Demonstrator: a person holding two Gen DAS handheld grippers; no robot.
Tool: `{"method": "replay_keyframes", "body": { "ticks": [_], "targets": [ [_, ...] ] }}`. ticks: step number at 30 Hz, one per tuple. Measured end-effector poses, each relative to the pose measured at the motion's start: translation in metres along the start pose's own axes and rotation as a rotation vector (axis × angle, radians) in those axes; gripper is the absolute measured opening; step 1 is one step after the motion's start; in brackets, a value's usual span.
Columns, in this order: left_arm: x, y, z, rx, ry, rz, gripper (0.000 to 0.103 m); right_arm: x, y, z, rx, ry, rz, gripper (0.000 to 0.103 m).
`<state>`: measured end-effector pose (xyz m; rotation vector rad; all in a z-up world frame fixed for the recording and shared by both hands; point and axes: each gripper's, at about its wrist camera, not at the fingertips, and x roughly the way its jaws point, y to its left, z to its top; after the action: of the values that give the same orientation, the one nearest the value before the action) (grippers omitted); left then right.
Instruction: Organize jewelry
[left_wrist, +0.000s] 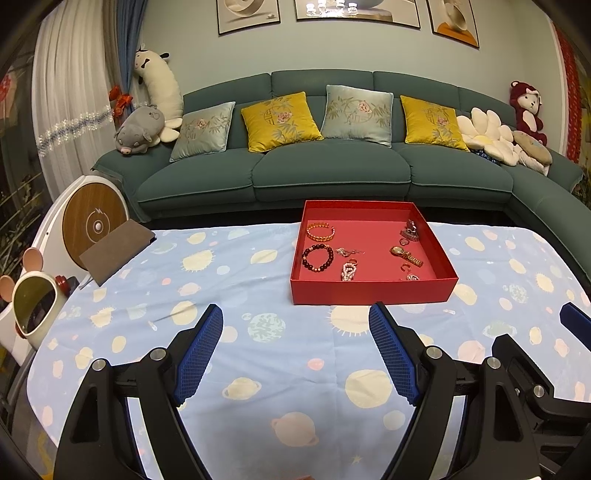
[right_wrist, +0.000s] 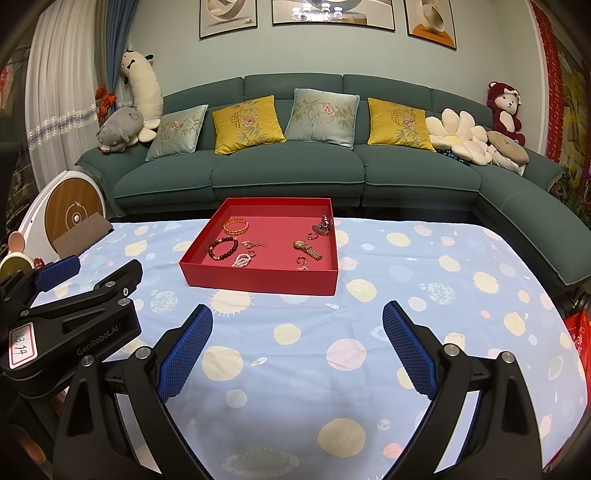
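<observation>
Planet-print cloth (left_wrist: 258, 369) covers my table, sofa (left_wrist: 332, 173) behind. Left gripper (left_wrist: 295, 317) hangs wide open, nothing in it. Red tray (left_wrist: 369, 291) ahead holds the bracelets (left_wrist: 318, 257) and watch (left_wrist: 405, 255). Right gripper (right_wrist: 297, 314) is spread empty too.

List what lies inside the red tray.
Inside the red tray: an orange bangle, dark bead bracelet, pearl piece, gold watch, a clip and small rings. Its near wall hides the floor strip behind it.

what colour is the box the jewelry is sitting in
Red, with a slightly pinker red floor; the box shows best in the left wrist view.
</observation>
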<state>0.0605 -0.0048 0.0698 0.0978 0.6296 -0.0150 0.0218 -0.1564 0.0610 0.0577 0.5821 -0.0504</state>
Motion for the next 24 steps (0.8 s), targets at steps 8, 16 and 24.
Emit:
{"method": "replay_keyframes", "body": {
  "ticks": [8, 16, 24],
  "targets": [
    [-0.0006, -0.0001, -0.0004, 0.003, -0.005, -0.001, 0.079, -0.0001, -0.0002, 0.0005, 0.003, -0.001, -0.001, 0.091],
    [-0.0006, -0.0004, -0.0011, 0.004, -0.005, -0.001, 0.079, 0.0, -0.0004, 0.0003, 0.003, -0.001, -0.001, 0.091],
    [0.0013, 0.0008, -0.0025, -0.004, -0.001, -0.011, 0.079, 0.0, -0.001, 0.0002, 0.004, 0.003, -0.004, 0.091]
  ]
}}
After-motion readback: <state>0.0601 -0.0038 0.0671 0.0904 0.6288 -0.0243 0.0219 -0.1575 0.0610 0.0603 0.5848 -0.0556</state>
